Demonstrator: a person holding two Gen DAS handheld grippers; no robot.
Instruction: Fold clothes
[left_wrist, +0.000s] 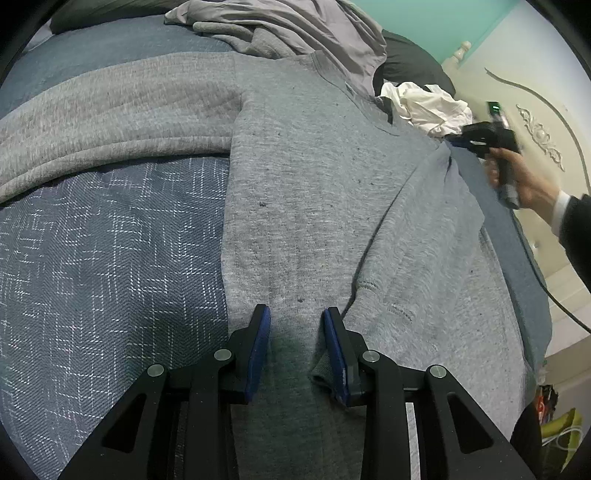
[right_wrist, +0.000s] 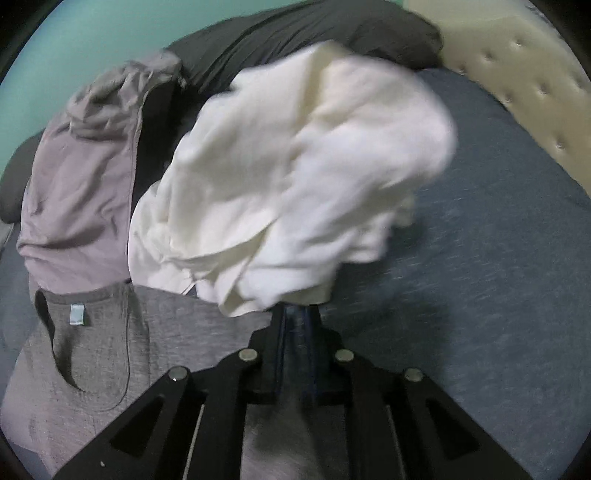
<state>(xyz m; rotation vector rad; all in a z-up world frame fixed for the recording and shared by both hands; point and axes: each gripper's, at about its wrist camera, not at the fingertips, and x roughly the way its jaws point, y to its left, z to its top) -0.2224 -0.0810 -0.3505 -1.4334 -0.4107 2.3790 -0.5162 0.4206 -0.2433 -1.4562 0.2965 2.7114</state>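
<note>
**Grey sweatshirt spread on a bed, one gripper at its hem and one at its sleeve**

The grey sweatshirt (left_wrist: 314, 192) lies flat along the bed, neckline far from the left wrist camera, hem nearest it. Its fabric is a heathered knit, faintly pilled, with dark specks and a ribbed collar; a pale label (right_wrist: 77, 314) sits inside the neck. One long sleeve (left_wrist: 110, 125) runs out sideways in soft ridges; the other is folded inward over the body, forming a diagonal edge.

The left gripper (left_wrist: 297, 354) rests over the hem, its black linkage arms and blue-padded fingers (left_wrist: 258, 354) standing apart, with sweatshirt fabric lying between them; a fold of cloth touches the inner face of one pad, but the pads do not press together on it.

The right gripper (right_wrist: 297, 325), held in a person's hand (left_wrist: 517, 177), has its jaws drawn together and, in the left wrist view, pinches a raised peak of sweatshirt fabric at the folded shoulder.

Beneath the garment, the bed cover (left_wrist: 92, 266) is dark blue with a woven pattern of broken white lines. Beyond the collar lie a crumpled white garment (right_wrist: 295, 177), smooth and blurred, a mauve-grey garment (right_wrist: 81, 177) in loose folds, and a dark pillow (right_wrist: 314, 33). A cream tufted headboard (right_wrist: 524, 85) curves behind the bed.
</note>
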